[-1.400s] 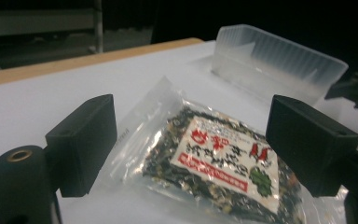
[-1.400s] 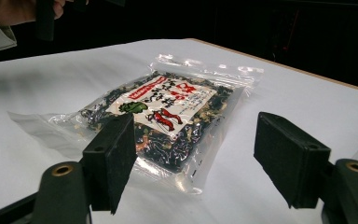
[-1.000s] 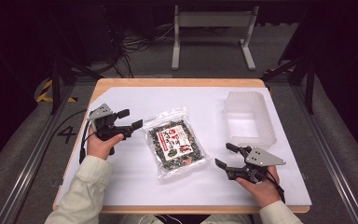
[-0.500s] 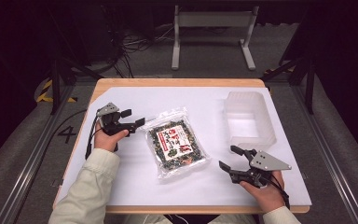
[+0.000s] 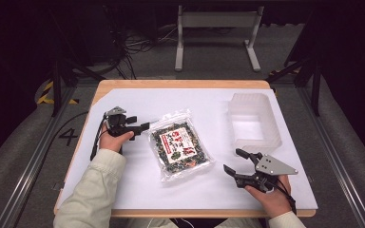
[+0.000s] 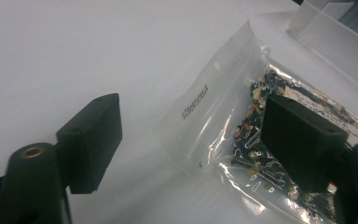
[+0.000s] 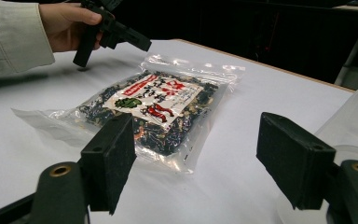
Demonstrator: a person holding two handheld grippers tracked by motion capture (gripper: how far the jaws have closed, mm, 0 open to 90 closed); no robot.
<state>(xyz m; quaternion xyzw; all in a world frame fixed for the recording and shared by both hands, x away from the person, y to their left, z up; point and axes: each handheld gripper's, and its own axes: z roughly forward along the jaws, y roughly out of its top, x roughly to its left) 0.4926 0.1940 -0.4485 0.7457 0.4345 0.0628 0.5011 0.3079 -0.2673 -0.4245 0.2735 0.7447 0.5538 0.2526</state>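
White covering spreads over the wooden desk (image 5: 123,190), and everything else sits on it. Next in size, a clear plastic tub (image 5: 254,122) stands at the far right with nothing in it, well apart from the sealed packet (image 5: 180,146) of dark dried food lying flat mid-desk. Left tongs (image 5: 140,125) hover just beside the packet's upper left corner, jaws spread wide; in the left gripper view one jaw overlaps the bag's edge, though I cannot tell if it touches. Right tongs (image 5: 234,160) wait near the desk's front right, also spread and holding nothing. By my reckoning the work has barely begun: the packet is ungrasped, the tub unfilled. The label's print (image 7: 154,99) is too small for me to read.
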